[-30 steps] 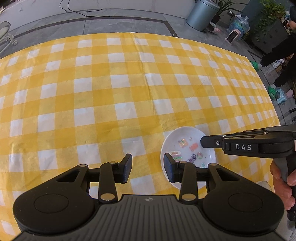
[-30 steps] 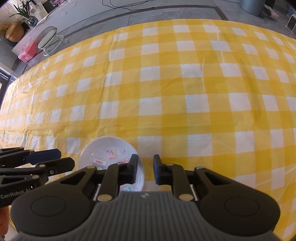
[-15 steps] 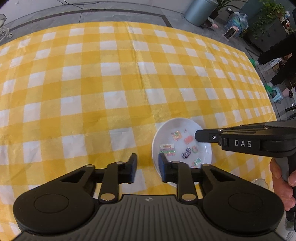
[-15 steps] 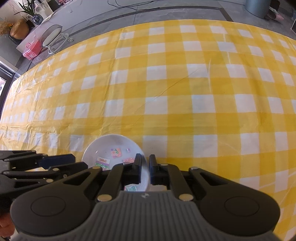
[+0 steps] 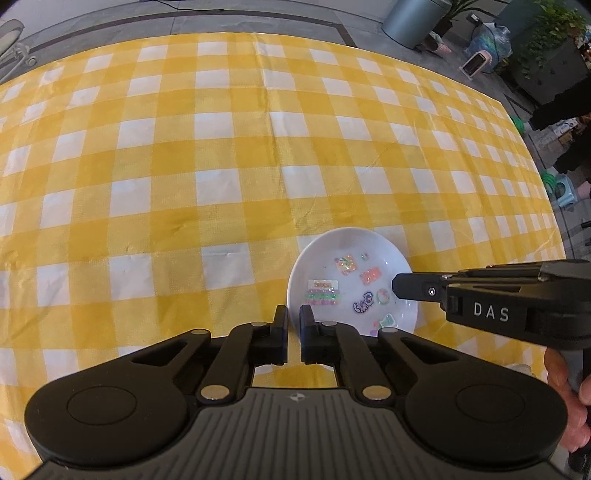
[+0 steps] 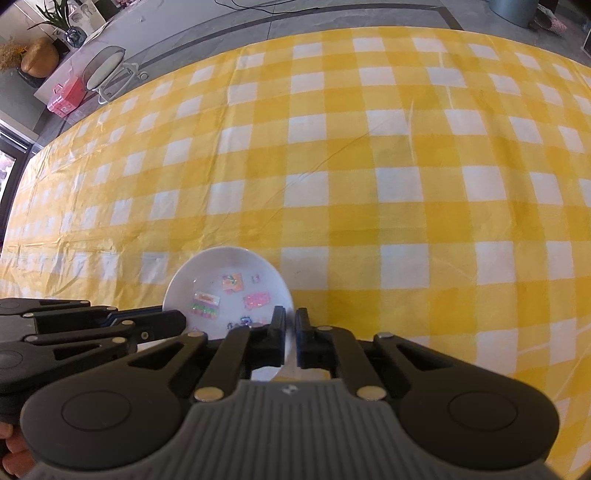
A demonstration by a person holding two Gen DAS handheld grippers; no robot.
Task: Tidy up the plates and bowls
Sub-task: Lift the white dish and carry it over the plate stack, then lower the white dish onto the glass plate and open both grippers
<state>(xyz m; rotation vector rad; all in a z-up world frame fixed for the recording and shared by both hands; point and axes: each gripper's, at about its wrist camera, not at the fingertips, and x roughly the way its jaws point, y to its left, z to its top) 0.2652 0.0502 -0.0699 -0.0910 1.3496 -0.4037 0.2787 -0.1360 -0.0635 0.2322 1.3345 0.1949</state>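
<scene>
A small white plate with colourful stickers inside lies on the yellow checked tablecloth, near its front right corner. My left gripper has the plate's left rim between its pads; its jaws are closing, with only a thin gap left. In the right wrist view the same plate has its right rim pinched in my right gripper, whose jaws are closing to a sliver. Each gripper shows in the other's view: the right gripper over the plate's right side, the left gripper at its left edge.
The tablecloth spreads wide behind and to the left of the plate. A grey bin, potted plants and a person in dark clothes stand past the far right edge. A hand grips the right tool. A stool stands far left.
My left gripper's jaws went from wide apart to nearly together around the plate's left rim. The right gripper's jaws narrowed further on the right rim. The plate stayed on the cloth.
</scene>
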